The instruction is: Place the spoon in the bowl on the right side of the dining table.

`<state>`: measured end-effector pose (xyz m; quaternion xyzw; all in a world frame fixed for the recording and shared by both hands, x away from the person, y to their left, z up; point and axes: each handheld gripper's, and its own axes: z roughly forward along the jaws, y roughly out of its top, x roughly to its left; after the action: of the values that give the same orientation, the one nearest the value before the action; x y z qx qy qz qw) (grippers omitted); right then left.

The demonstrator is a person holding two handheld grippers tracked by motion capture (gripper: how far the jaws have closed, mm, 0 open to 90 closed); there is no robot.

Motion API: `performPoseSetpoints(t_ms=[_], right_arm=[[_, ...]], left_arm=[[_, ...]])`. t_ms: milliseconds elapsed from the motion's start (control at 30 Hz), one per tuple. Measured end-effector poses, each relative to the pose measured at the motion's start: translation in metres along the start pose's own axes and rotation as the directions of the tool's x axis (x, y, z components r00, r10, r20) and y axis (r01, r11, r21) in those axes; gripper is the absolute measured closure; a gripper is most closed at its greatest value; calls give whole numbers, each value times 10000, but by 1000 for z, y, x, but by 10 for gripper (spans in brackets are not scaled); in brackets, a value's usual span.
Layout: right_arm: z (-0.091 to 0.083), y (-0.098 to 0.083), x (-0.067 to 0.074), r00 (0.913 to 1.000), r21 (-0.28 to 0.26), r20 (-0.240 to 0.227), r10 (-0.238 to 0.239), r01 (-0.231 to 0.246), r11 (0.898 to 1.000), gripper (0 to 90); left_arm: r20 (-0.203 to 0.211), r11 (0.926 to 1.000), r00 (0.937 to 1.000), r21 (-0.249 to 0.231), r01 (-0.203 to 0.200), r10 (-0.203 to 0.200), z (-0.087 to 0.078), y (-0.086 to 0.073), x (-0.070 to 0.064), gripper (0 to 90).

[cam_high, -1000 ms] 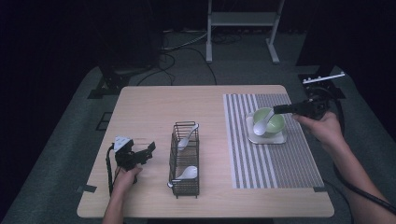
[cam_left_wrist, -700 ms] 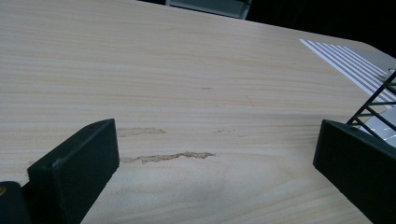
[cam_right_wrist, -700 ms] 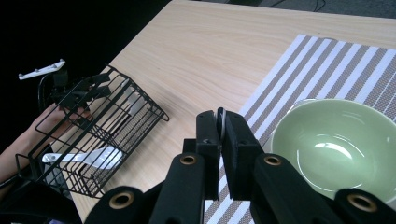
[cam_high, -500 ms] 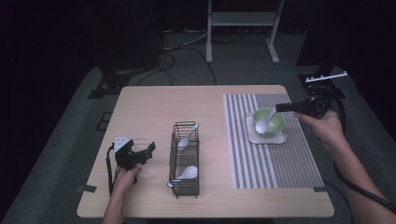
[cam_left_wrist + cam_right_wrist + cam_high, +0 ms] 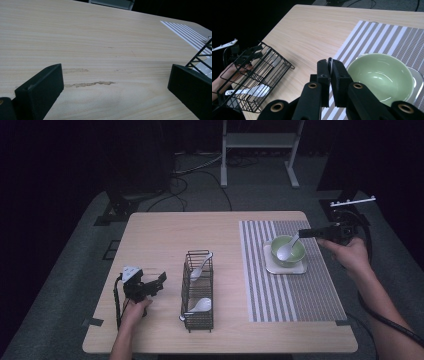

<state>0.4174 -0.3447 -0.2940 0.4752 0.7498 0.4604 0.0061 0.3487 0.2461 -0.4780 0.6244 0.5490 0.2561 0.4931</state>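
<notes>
Your right tool (image 5: 301,234), pinching a spoon (image 5: 286,251), has lowered it into the bowl (image 5: 288,251); release comes next. Left tool (image 5: 159,279) stays spread, left of the rack (image 5: 199,290).

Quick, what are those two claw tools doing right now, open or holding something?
Left gripper: open, empty, low over the table.
Right gripper: closed on a white spoon over the green bowl.

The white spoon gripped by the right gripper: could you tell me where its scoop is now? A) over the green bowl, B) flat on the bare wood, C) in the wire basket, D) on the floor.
A: in the high view the right gripper is shut on the white spoon, whose scoop sits over the green bowl on the striped placemat.
</notes>
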Motion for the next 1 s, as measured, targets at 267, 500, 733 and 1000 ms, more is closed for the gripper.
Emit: performPoseSetpoints(t_ms=[267,500,733,1000], right_arm=[[0,0,-8,9996,-43,158,214,-213,9998,852],[0,1,-11,9992,-92,258,304,-302,9995,852],[3,2,-14,9987,-94,302,400,-397,9992,852],[5,4,-17,9981,-149,380,485,-479,9987,852]], left_arm=[[6,10000,10000,-10,14,-14,0,0,0,0],[0,10000,10000,-2,-2,2,0,0,0,0],[7,10000,10000,-5,5,-5,0,0,0,0],[13,10000,10000,-3,0,0,0,0,0,0]])
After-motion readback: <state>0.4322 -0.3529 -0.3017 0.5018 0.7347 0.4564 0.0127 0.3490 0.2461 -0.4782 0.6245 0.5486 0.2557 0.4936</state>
